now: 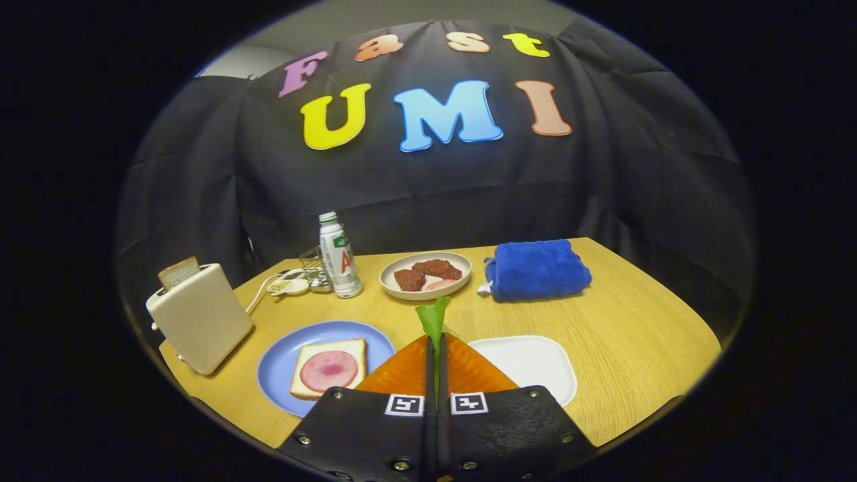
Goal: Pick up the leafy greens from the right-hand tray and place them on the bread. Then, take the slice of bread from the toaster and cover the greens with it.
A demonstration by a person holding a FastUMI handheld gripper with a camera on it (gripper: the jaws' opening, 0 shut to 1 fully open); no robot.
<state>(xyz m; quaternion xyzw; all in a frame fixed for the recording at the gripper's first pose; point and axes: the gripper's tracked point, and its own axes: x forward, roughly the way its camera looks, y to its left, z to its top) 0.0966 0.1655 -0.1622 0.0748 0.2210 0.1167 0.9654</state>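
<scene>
A staged recording booth set up as a small breakfast table, not a real kitchen. Black cloth hangs as the wall across the upper frame, with plain grey wall showing above it. Low in the frame, a wooden table carries a toaster at left, plates of food, a drink bottle and a folded blue towel.
</scene>
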